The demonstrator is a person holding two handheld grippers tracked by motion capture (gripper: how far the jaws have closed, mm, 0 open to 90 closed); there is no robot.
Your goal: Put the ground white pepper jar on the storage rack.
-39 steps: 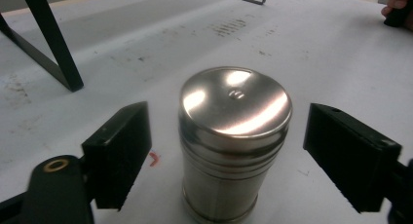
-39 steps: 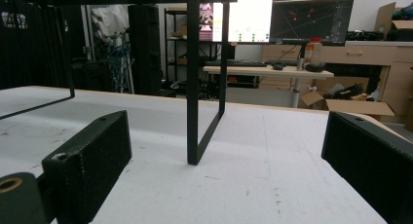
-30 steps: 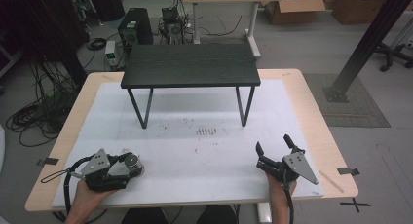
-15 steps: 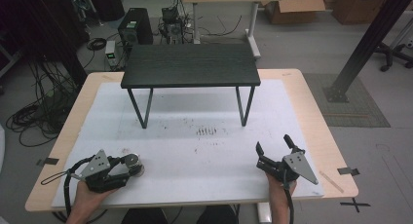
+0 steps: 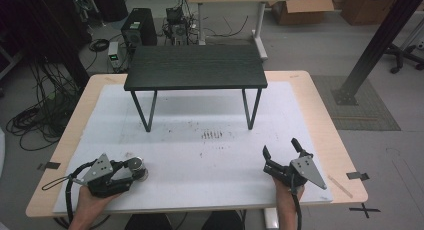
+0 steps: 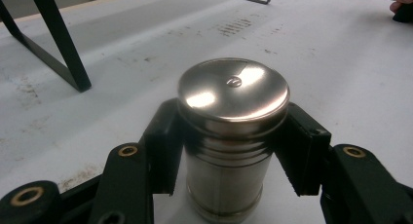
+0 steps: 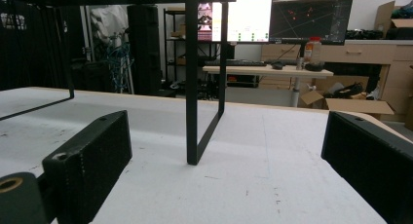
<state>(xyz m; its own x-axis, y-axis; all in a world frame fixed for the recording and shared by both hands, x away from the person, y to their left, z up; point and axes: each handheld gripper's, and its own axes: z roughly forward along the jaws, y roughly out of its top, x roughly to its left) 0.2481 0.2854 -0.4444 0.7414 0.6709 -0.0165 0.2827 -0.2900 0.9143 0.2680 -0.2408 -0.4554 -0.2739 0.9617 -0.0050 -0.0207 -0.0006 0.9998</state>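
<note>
my left gripper (image 5: 134, 171) has just closed its jaws, and i see them pressing both sides of the steel canister (image 6: 233, 136), which stands upright on the white mat (image 5: 200, 155) at the near left of the table (image 5: 320, 115). my right gripper (image 5: 281, 151) rests at the near right with its jaws spread wide and nothing between them. the small black stand (image 5: 196, 67) sits at the far side, well apart from both.

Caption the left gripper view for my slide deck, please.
Left gripper shut on an upright steel canister standing on the white table.
</note>
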